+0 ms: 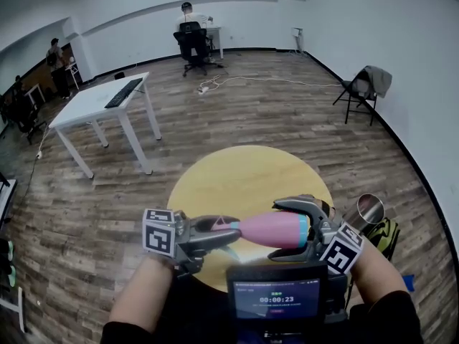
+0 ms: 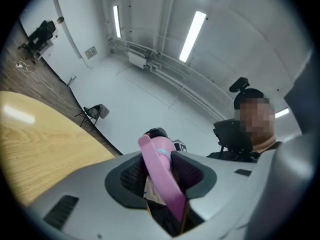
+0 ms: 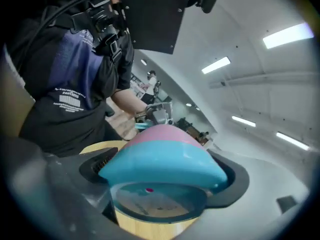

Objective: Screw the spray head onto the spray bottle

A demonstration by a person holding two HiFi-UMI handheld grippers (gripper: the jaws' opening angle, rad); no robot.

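The spray bottle [image 1: 276,229], pink with a blue base, lies level in the air above the round yellow table [image 1: 237,170]. My right gripper [image 1: 305,224] is shut on its blue base end, which fills the right gripper view as a blue and pink bottle [image 3: 165,154]. The pink spray head [image 1: 219,226] sits at the bottle's neck, and my left gripper [image 1: 215,235] is shut on it. In the left gripper view the pink spray head [image 2: 160,169] stands between the dark pads, with the bottle behind it.
A metal cup [image 1: 367,210] stands off the table's right edge, beside a yellow-green bag [image 1: 384,235]. A white desk with a keyboard [image 1: 100,102] is at the far left. A folding chair [image 1: 364,86] stands by the right wall. A timer screen [image 1: 278,296] sits below the grippers.
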